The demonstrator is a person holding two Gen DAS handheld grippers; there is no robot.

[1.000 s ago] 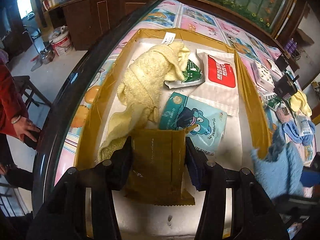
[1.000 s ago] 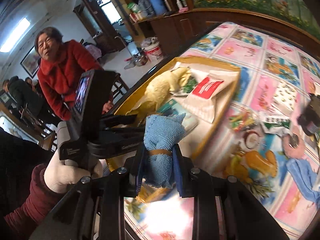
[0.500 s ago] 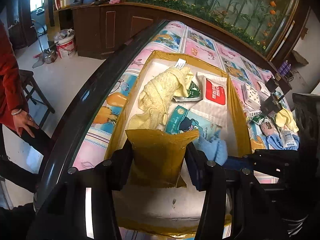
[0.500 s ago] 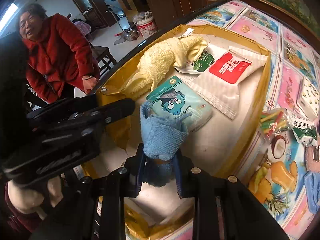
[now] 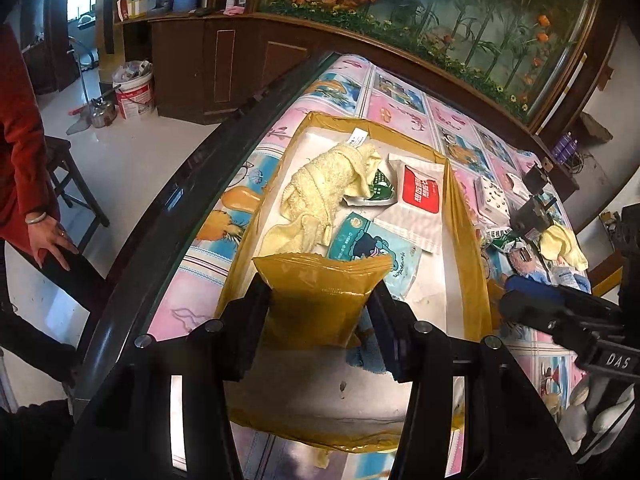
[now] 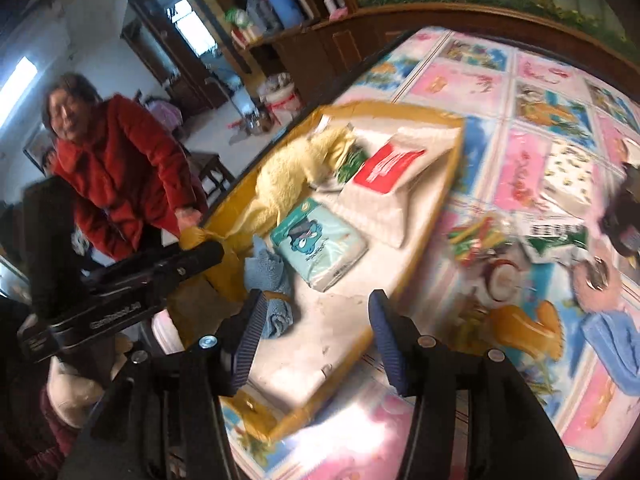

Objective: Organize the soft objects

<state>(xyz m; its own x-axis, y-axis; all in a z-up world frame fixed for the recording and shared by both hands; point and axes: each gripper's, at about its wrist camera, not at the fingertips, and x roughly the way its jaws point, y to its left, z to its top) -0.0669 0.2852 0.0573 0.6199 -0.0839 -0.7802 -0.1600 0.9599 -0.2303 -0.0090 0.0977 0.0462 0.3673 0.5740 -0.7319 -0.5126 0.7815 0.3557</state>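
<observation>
The left gripper (image 5: 320, 312) keeps its clamp on the box's yellow flap (image 5: 320, 292), holding the shallow box (image 5: 468, 240) open. Just right of that flap, the blue cloth (image 6: 270, 276) — half a second ago pinched in the right gripper (image 6: 314, 336) — now lies inside the box, beside the teal tissue pack (image 6: 320, 246). That gripper's jaws stand wide and empty, so one soft item seems stowed; more wait on the tabletop (image 6: 532, 152) to its right.
</observation>
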